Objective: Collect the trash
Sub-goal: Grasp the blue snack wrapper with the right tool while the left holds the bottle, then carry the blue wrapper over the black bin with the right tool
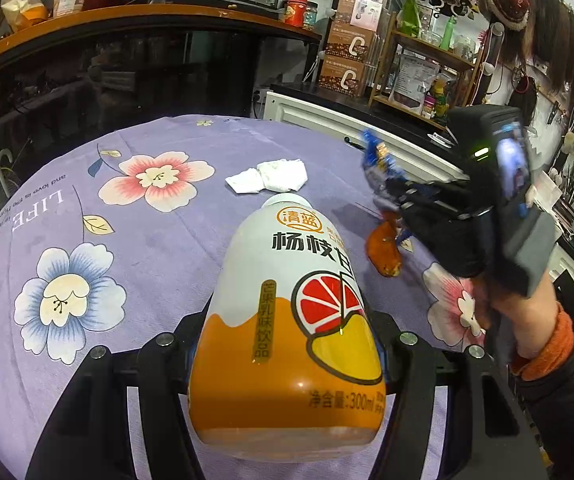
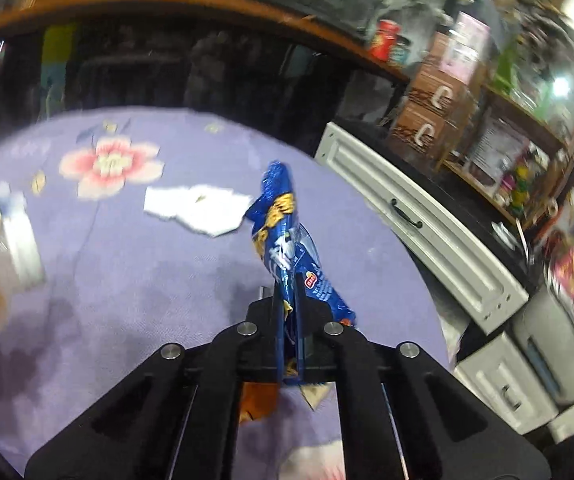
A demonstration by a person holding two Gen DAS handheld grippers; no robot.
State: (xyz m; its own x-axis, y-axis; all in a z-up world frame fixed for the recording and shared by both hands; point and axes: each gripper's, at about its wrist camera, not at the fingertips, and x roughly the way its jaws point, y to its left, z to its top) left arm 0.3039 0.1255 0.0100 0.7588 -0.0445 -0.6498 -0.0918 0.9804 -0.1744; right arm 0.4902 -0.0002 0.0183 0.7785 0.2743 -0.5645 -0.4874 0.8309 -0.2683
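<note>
My left gripper (image 1: 287,340) is shut on a white and orange drink bottle (image 1: 287,320), held above the purple flowered tablecloth (image 1: 147,248) with its white cap pointing away. My right gripper (image 2: 287,312) is shut on a crumpled blue snack wrapper (image 2: 283,232) that sticks up between its closed jaws. In the left wrist view that right gripper (image 1: 391,194) is at the right, lifted over the table with the blue wrapper (image 1: 375,160) at its tip. A white crumpled tissue (image 1: 267,176) lies mid-table, the same tissue (image 2: 199,208) beyond the wrapper. An orange peel-like scrap (image 1: 385,250) lies under the right gripper.
A dark counter with an orange edge (image 1: 127,20) curves behind the table. White cabinets (image 2: 419,216) and shelves of boxes (image 1: 351,52) stand to the right. A person's hand and orange cuff (image 1: 539,340) hold the right gripper. The right wrist view is blurred.
</note>
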